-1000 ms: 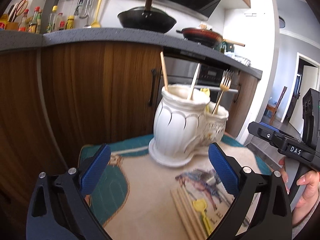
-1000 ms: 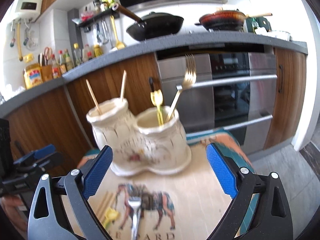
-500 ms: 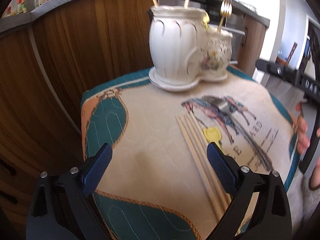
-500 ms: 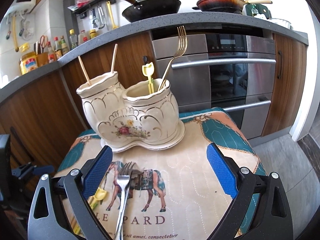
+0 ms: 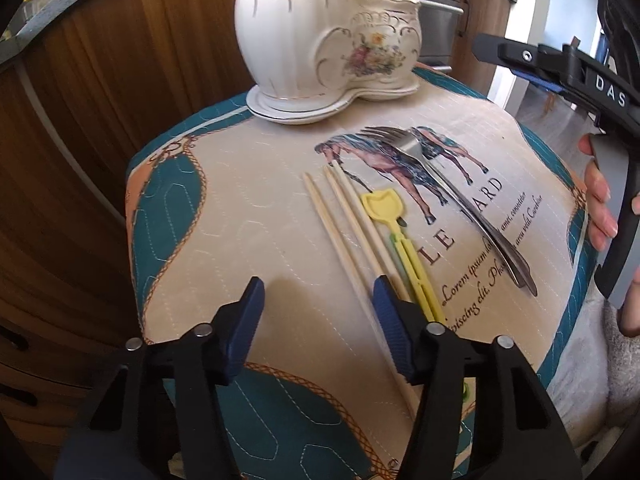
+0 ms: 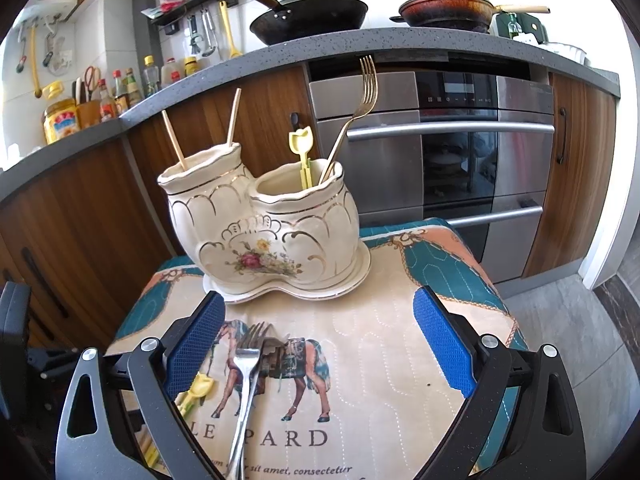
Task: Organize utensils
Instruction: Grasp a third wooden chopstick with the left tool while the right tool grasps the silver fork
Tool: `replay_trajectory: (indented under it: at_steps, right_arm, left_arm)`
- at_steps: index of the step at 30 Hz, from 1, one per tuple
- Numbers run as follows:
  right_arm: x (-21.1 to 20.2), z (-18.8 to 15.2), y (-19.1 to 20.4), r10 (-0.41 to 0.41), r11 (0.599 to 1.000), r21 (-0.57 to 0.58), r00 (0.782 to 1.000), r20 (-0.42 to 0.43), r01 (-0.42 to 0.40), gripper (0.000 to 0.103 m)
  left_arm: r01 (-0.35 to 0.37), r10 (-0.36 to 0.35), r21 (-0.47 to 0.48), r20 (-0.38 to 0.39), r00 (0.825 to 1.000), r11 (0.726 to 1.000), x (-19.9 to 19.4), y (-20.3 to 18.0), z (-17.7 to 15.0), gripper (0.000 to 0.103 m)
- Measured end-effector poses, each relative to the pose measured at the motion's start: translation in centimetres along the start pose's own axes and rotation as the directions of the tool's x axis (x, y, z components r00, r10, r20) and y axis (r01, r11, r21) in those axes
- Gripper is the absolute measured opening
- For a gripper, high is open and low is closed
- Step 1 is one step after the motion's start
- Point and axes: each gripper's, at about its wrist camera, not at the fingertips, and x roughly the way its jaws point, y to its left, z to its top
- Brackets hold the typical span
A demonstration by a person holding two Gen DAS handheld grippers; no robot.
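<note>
A white ceramic double-pot utensil holder (image 5: 320, 40) (image 6: 264, 232) stands at the far end of a quilted horse-print mat (image 5: 248, 216) (image 6: 380, 344). It holds two wooden chopsticks (image 6: 234, 116), a yellow fruit pick (image 6: 300, 152) and a gold fork (image 6: 356, 112). On the mat lie three chopsticks (image 5: 344, 232), yellow picks (image 5: 396, 236) and a silver fork (image 5: 460, 196) (image 6: 246, 380). My left gripper (image 5: 318, 316) is open and empty, low over the near ends of the chopsticks. My right gripper (image 6: 318, 348) is open and empty above the fork.
The mat covers a small stool or table in front of wooden kitchen cabinets (image 6: 80, 216) and a steel oven (image 6: 448, 152). A counter above carries a wok (image 6: 312, 16), a pan (image 6: 444, 10) and bottles (image 6: 120, 92). The right gripper's body shows in the left wrist view (image 5: 580, 92).
My left gripper has tilted down and dropped toward the mat, and its jaws have narrowed. My right gripper has pulled back slightly and looks down on the fork.
</note>
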Motion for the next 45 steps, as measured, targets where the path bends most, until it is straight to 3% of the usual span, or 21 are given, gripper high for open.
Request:
replay_trajectory:
  at_steps: [8, 20, 27, 30, 35, 38, 45]
  right_arm:
    - [-0.1, -0.1, 0.3, 0.002, 1.000, -0.018, 1.000, -0.004, -0.003, 0.095]
    - [0.3, -0.3, 1.0, -0.003, 0.998, -0.061, 1.000, -0.017, 0.002, 0.095]
    - [0.2, -0.5, 1.9, 0.013, 0.987, -0.159, 0.996, -0.092, -0.028, 0.093]
    - [0.2, -1.2, 2.3, 0.040, 0.987, -0.151, 0.992, -0.123, -0.058, 0.082]
    - [1.8, -2.7, 3.3, 0.057, 0.981, -0.172, 0.975, -0.214, -0.095, 0.048]
    - [2.8, -3.2, 3.9, 0.075, 0.979, -0.167, 0.965, -0.250, -0.119, 0.036]
    - [4.2, -3.8, 6.5, 0.038, 0.962, -0.251, 0.963, -0.266, -0.107, 0.025]
  left_arm:
    - [0.022, -0.022, -0.013, 0.008, 1.000, 1.000, 0.6, 0.2, 0.6, 0.013]
    - [0.036, -0.031, -0.070, 0.067, 0.997, 0.997, 0.1, 1.6, 0.7, 0.006]
    - [0.070, -0.047, -0.117, 0.189, 0.981, 0.991, -1.0, 2.5, 1.2, 0.006]
    - [0.091, -0.057, -0.134, 0.241, 0.969, 0.987, -1.0, 2.7, 1.5, 0.006]
    - [0.190, -0.136, -0.156, 0.302, 0.943, 0.969, -1.1, 3.2, 1.7, 0.006]
    - [0.225, -0.164, -0.147, 0.342, 0.925, 0.963, -1.6, 3.2, 1.5, 0.006]
    - [0.276, -0.208, -0.132, 0.385, 0.899, 0.952, -2.4, 3.4, 1.2, 0.006]
